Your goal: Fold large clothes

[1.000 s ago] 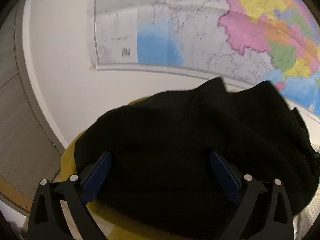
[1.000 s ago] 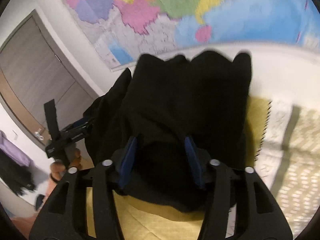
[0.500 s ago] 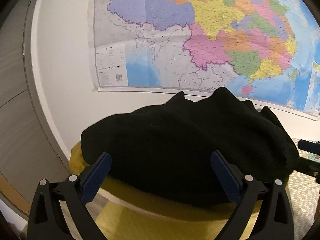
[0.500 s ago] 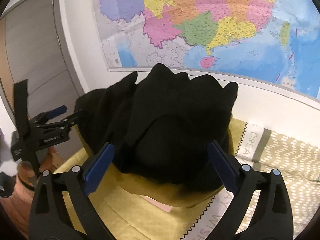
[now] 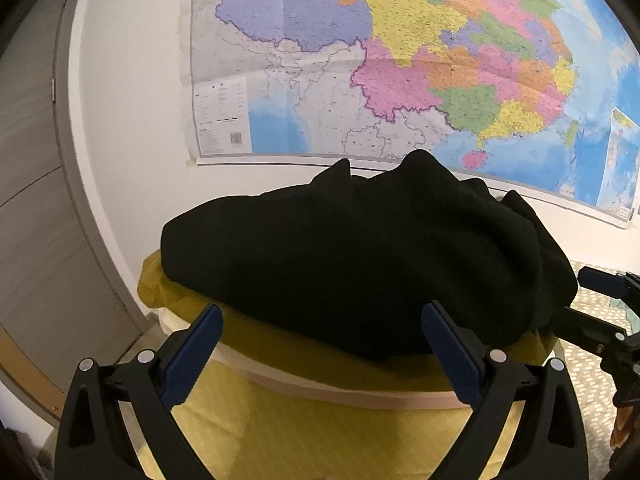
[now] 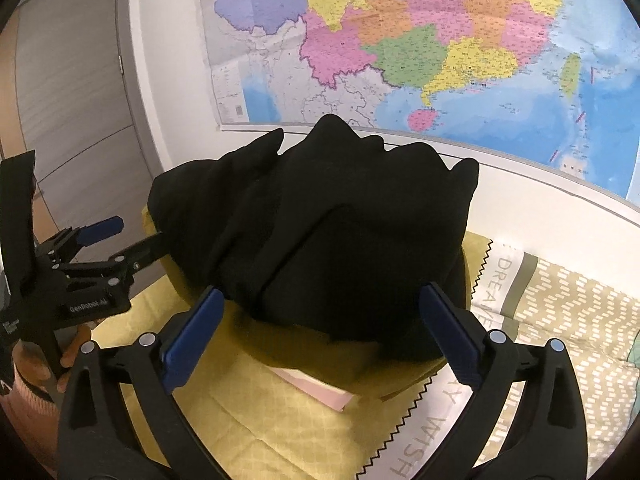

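A black garment (image 5: 360,260) lies in a rumpled, folded bundle on a raised yellow cover (image 5: 320,420). My left gripper (image 5: 320,312) stands open just in front of the bundle's near edge, with nothing pressed between its blue pads. In the right wrist view the garment (image 6: 340,232) shows a fold line across its top. The right gripper (image 6: 320,292) is opening wide, its pads clear of the cloth on either side. The left gripper (image 6: 132,234) shows at the bundle's left edge, and the right gripper (image 5: 580,298) at its right edge.
A large coloured map (image 5: 400,60) hangs on the white wall behind. A grey door (image 5: 32,200) stands at the left. Patterned bedding with lettering (image 6: 560,320) spreads to the right. A pink edge (image 6: 316,390) peeks out under the yellow cover (image 6: 240,400).
The right jaws went from closed on the black cloth to wide apart, letting it go. Both grippers drew back, and the bundle now rests on the yellow cover.
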`<state>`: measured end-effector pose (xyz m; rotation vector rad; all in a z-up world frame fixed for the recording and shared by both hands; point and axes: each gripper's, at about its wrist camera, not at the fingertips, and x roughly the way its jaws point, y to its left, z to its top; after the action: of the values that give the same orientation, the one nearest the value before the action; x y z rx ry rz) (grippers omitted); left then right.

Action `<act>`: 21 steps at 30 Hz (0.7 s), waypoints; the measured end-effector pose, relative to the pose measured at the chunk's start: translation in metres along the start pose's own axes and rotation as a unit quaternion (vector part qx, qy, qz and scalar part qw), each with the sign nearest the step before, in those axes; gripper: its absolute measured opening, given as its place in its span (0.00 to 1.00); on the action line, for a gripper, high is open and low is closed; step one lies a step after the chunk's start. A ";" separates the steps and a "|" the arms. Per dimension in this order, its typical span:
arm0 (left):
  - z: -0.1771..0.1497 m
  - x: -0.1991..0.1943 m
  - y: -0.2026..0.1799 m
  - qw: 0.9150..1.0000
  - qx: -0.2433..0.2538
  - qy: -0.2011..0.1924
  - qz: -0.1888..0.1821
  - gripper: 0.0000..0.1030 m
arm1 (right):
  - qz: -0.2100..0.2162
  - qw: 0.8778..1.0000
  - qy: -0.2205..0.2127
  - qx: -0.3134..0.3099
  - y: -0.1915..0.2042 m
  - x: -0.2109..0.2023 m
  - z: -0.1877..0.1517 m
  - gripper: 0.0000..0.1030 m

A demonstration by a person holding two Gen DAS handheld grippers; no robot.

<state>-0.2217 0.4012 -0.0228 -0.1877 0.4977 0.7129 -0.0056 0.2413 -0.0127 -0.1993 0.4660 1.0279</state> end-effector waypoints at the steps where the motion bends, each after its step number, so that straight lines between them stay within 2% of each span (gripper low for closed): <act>1: -0.002 -0.002 -0.002 1.000 -0.001 0.000 0.000 0.93 | 0.000 1.000 -0.002 0.002 0.001 -0.002 -0.002 0.94; 8: -0.015 -0.017 -0.007 1.000 -0.009 -0.003 0.004 0.93 | 0.003 1.000 -0.005 -0.005 0.013 -0.013 -0.018 0.94; 14: -0.032 -0.026 -0.009 1.000 -0.023 0.013 0.002 0.93 | 0.010 1.000 -0.002 -0.014 0.024 -0.026 -0.036 0.94; 21: -0.049 -0.036 -0.016 0.999 -0.017 0.030 0.004 0.93 | 0.011 1.000 0.005 -0.017 0.029 -0.036 -0.052 0.94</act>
<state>-0.2523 0.3519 -0.0478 -0.2402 0.5434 0.7247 -0.0606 0.2089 -0.0400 -0.2297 0.4606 1.0580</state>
